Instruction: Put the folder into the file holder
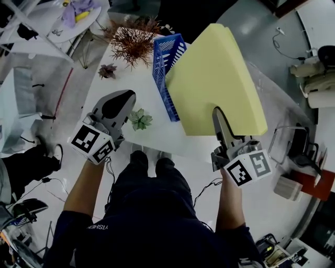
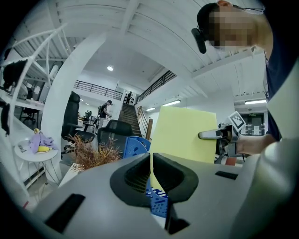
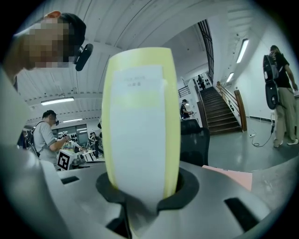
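A thick yellow folder (image 1: 214, 73) hangs in the air above the white table, and its left edge overlaps the right side of the blue mesh file holder (image 1: 166, 57). My right gripper (image 1: 217, 116) is shut on the folder's near edge. In the right gripper view the folder (image 3: 140, 116) stands upright between the jaws of the right gripper (image 3: 140, 186). My left gripper (image 1: 123, 97) is left of the holder, shut and empty. In the left gripper view, the folder (image 2: 182, 135) and the holder (image 2: 135, 145) show beyond the left gripper (image 2: 150, 163).
A dried reddish plant (image 1: 133, 44) stands behind the holder on the white table (image 1: 125, 78). A small green succulent (image 1: 140, 119) sits near the front edge, and another small plant (image 1: 107, 70) at the left edge. A round side table (image 1: 78, 15) is at far left.
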